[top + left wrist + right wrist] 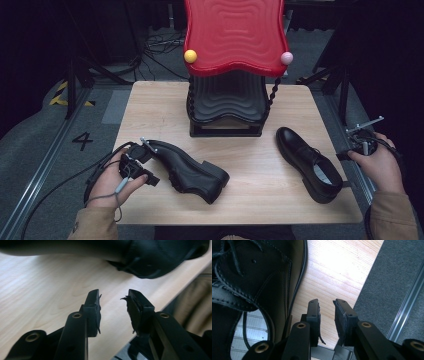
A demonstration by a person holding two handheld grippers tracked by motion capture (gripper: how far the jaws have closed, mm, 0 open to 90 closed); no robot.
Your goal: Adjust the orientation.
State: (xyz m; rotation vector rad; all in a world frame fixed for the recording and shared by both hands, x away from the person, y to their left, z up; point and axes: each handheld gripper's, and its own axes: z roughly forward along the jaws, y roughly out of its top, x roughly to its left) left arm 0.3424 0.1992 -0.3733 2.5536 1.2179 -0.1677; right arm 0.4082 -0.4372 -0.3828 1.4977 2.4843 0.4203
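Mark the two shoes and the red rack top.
left shoe (192,172), high view, on its side leather
right shoe (300,150), high view, on its laced upper
red rack top (235,32), high view, on its ribbed surface

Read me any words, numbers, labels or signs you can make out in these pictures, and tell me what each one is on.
"4": a dark number on the grey floor, left of the table.
Insole of the right shoe: a pale patch shows, but any print is too blurred to read.
Left shoe, red shelf, left gripper, right gripper: no text visible.
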